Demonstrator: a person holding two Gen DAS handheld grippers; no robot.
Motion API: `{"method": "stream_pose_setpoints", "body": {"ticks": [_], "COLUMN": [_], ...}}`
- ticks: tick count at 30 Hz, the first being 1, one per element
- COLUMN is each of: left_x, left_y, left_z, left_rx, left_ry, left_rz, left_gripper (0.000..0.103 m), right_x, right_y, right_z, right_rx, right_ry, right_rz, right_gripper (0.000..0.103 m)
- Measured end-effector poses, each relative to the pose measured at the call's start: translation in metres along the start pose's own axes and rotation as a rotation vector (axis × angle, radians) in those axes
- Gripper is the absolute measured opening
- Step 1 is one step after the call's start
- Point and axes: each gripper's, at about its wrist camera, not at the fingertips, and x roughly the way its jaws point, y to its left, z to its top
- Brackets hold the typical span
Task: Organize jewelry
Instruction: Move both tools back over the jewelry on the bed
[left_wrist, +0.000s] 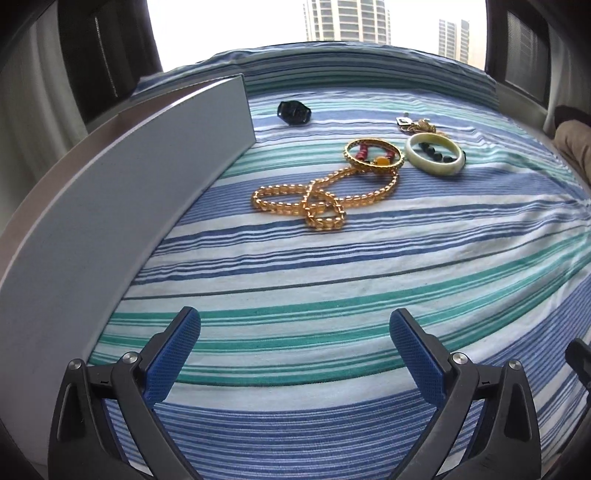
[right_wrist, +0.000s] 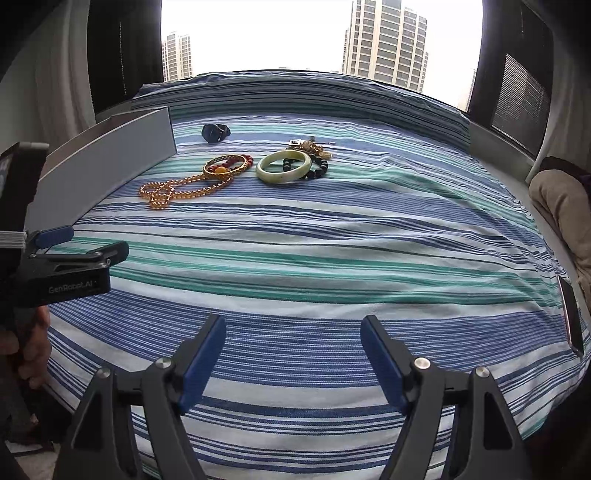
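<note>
Fingers of the left gripper (left_wrist: 295, 328) and right gripper (right_wrist: 293, 334) stand spread apart, holding nothing, over bare striped cloth (left_wrist: 332, 280). Jewelry lies well ahead: amber bead necklace (left_wrist: 325, 201) touching the gold bangle (left_wrist: 373, 154), jade bangle (left_wrist: 435, 154) just beside. A grey panel (left_wrist: 110, 206) borders the cloth's left edge.

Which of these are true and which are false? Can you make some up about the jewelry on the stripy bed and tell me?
1. Both grippers, left and right, are open and hold nothing. True.
2. The gold bangle lies on one end of the amber bead necklace. True.
3. The jade bangle is already inside the grey box. False: it lies on the striped sheet, right of the gold bangle.
4. The watch lies closer to the grippers than the necklace. False: it lies farther away, near the box's far corner.
5. Dark beads touch the jade bangle. True.
</note>
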Motion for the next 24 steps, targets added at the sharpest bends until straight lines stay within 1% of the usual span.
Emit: {"method": "stream_pose_setpoints", "body": {"ticks": [2, 5, 8, 9, 15, 18, 20, 22, 24], "left_x": [0.006, 0.007, 0.011, 0.011, 0.010, 0.011, 0.011, 0.012, 0.012], "left_y": [-0.002, -0.001, 0.007, 0.007, 0.006, 0.006, 0.006, 0.006, 0.006], "left_z": [-0.003, -0.004, -0.004, -0.005, -0.005, -0.005, -0.005, -0.004, -0.004], "left_rx": [0.009, -0.005, -0.063, -0.067, -0.065, -0.064, -0.064, -0.063, -0.060], "left_ry": [0.025, 0.029, 0.054, 0.053, 0.050, 0.051, 0.050, 0.051, 0.050], "left_rz": [-0.024, -0.041, -0.081, -0.071, -0.072, -0.074, -0.074, -0.079, -0.082], "left_gripper": [0.102, 0.103, 0.103, 0.103, 0.103, 0.103, 0.103, 0.103, 0.103], "right_x": [0.000, 0.001, 0.003, 0.004, 0.010, 0.010, 0.010, 0.013, 0.026], "right_y": [0.001, 0.000, -0.002, -0.002, 0.002, 0.002, -0.002, -0.009, -0.023], "right_z": [-0.001, -0.001, -0.001, -0.001, 0.004, 0.010, 0.022, 0.045, 0.075], "right_rx": [-0.002, -0.004, -0.004, -0.002, -0.008, -0.005, -0.004, 0.010, 0.059], "right_ry": [0.000, 0.004, 0.004, 0.006, 0.027, 0.036, 0.041, 0.049, 0.083], "right_rz": [0.001, 0.001, 0.000, 0.000, 0.024, 0.092, 0.149, 0.208, 0.267], "right_gripper": [0.077, 0.077, 0.077, 0.077, 0.077, 0.077, 0.077, 0.077, 0.077]}}
